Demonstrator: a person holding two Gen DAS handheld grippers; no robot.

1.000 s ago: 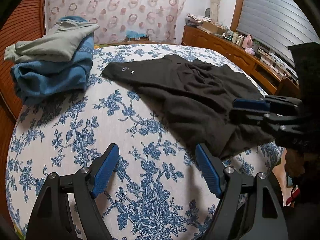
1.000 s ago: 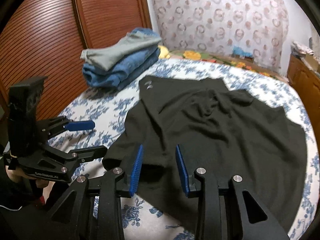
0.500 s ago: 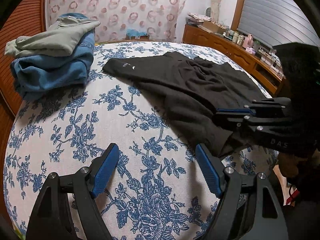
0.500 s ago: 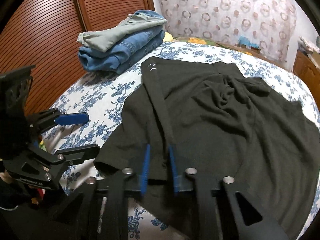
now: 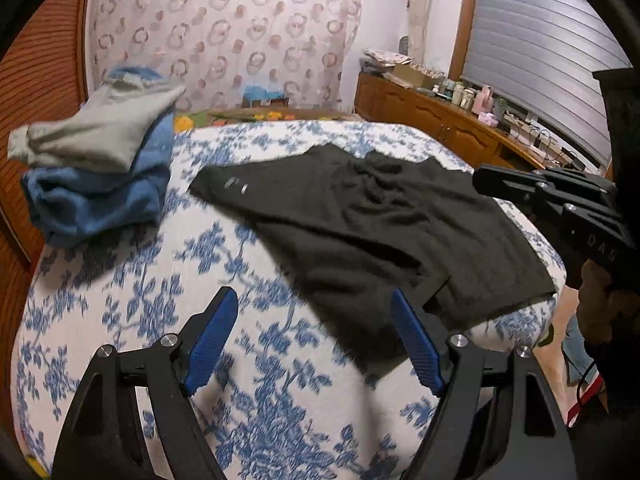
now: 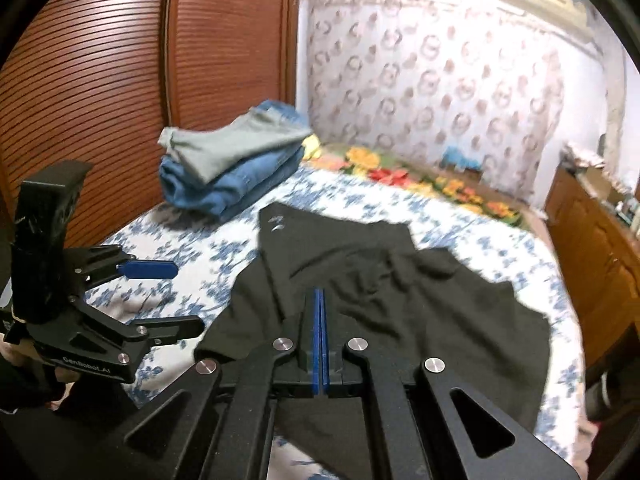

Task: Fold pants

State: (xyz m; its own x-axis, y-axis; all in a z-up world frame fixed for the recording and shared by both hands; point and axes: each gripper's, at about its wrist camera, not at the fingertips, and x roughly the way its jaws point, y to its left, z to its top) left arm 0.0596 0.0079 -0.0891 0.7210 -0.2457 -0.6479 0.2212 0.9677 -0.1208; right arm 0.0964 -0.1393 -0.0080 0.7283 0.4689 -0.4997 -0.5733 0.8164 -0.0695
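Blue-flowered white bedspread [image 5: 120,304] carries the crumpled black fabric pants [image 6: 420,320], spread beside a folded blue-and-grey clothes stack [image 6: 232,160]. Right gripper [image 6: 320,300] jaws seem pinched on their near hem; a thin bite could slip. Left gripper [image 5: 312,340] jaws gape empty.

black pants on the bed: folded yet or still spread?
Spread, not folded. The black pants lie rumpled in one loose layer across the floral bedspread, unlike the folded stack beside them.

The right gripper [image 6: 320,336] has closed and lifted off the pants [image 6: 420,320].
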